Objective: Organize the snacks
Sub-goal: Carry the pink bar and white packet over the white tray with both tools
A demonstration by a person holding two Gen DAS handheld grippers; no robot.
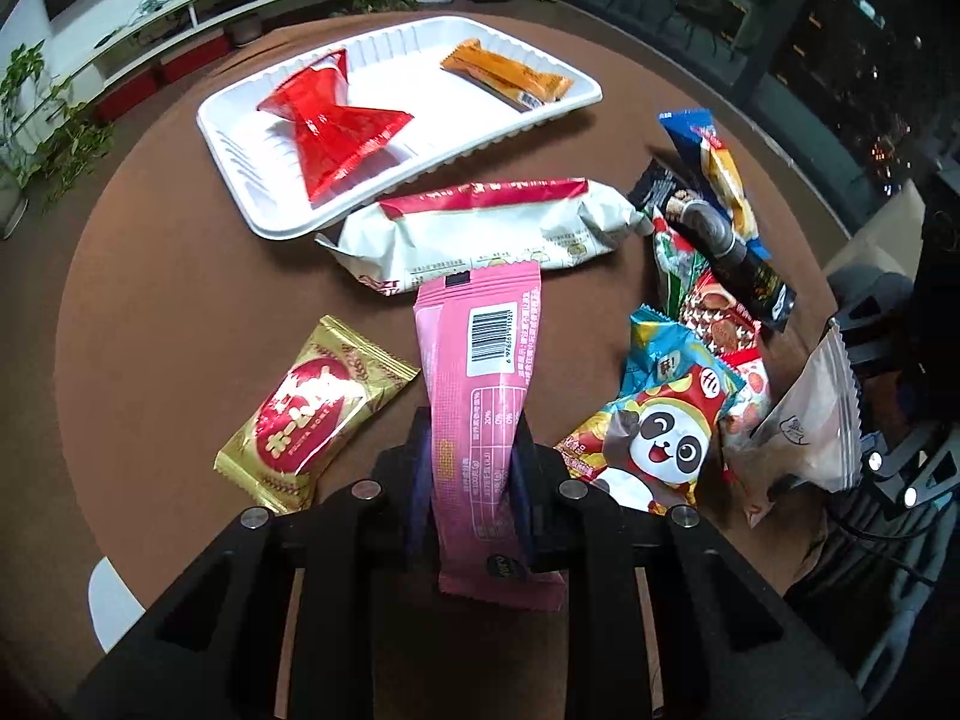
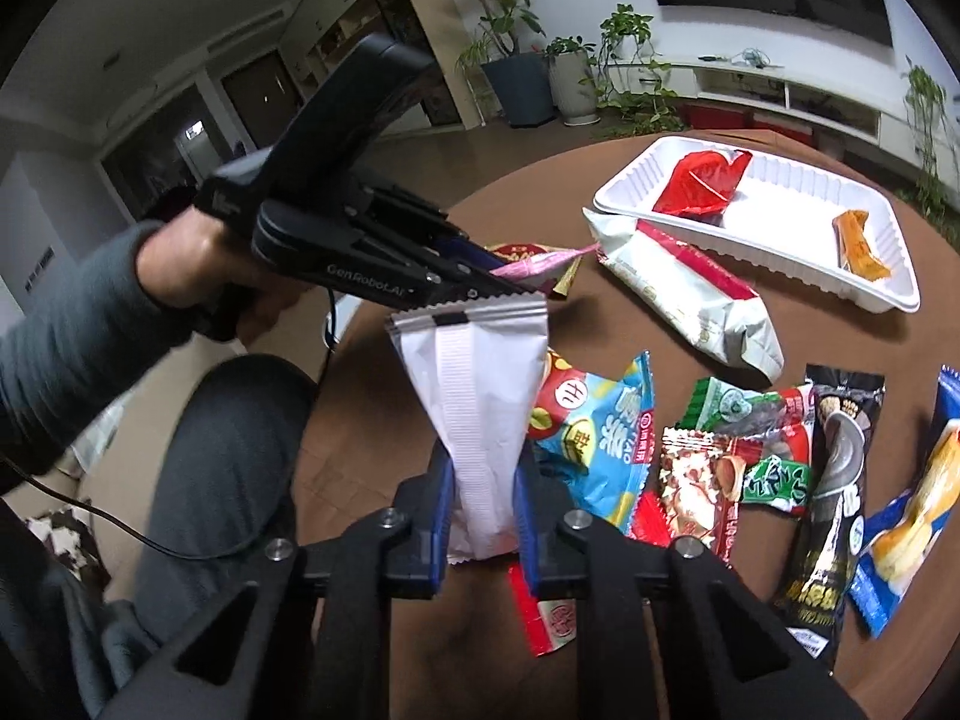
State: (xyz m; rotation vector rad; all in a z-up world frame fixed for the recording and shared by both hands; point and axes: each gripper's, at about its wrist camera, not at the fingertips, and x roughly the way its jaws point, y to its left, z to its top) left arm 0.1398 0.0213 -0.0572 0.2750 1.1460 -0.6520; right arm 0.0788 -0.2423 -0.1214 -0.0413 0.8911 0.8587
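My left gripper [image 1: 474,438] is shut on a long pink snack packet [image 1: 480,336], which stands up between the pads above the brown table. In the right wrist view the same left gripper [image 2: 474,279] is held by a hand in a grey sleeve, and the pink packet [image 2: 534,267] pokes out of its tip. My right gripper [image 2: 483,462] is shut on a white-and-silver packet [image 2: 474,372] that fans out above the pads. A white tray [image 1: 207,114] at the far side holds a red packet [image 1: 330,120] and an orange packet [image 1: 510,75].
A big white-and-red bag [image 1: 492,234] lies just in front of the tray. A gold-and-red packet [image 1: 306,414] lies at the left. Several snacks are piled at the right, among them a panda packet [image 1: 660,444] and a black packet [image 1: 714,240]. A person's knee [image 2: 228,450] is by the table edge.
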